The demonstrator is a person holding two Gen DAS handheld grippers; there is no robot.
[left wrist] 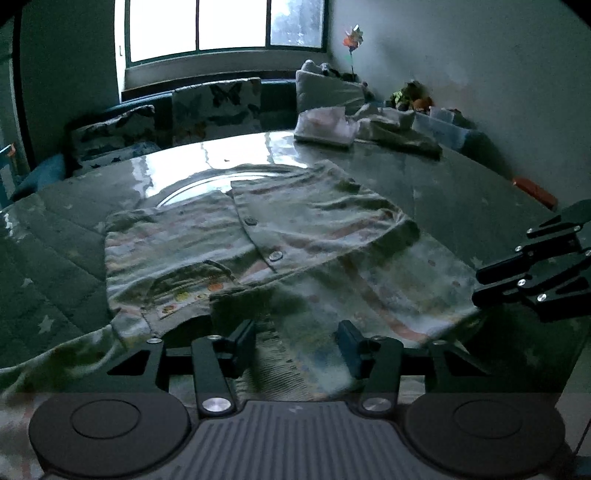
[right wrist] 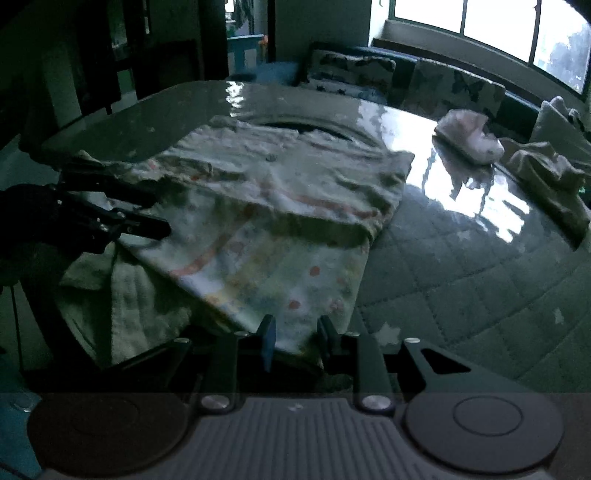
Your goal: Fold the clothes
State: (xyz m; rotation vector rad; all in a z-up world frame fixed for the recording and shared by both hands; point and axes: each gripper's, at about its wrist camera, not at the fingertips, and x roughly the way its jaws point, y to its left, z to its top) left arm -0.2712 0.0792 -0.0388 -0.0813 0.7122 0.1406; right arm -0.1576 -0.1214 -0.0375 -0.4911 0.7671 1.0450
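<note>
Shirt (left wrist: 258, 243) spread on the worktop (left wrist: 461, 177), partly folded. Left tool (left wrist: 297, 341) half-open over the near hem, gripping nothing; right tool (right wrist: 295, 341) straddles the corner, jaws narrow (clamped? can't tell). Next: pinch firmly, carry the hem up.

Shirt on the table, a gripper at each near corner

The shirt (left wrist: 258, 236) lies spread on the table (left wrist: 461, 177), one side folded over its middle. The left gripper (left wrist: 297, 341) sits at its near edge with cloth between the fingers; the right gripper (right wrist: 295, 341) is at the near corner on the other side. Behind the shirt, on the far right of the table, lie a folded garment (left wrist: 325, 125) and a crumpled cloth (left wrist: 402, 134) beside it. Cushions (left wrist: 214, 107) stand behind the table, under the window (left wrist: 221, 26)
</note>
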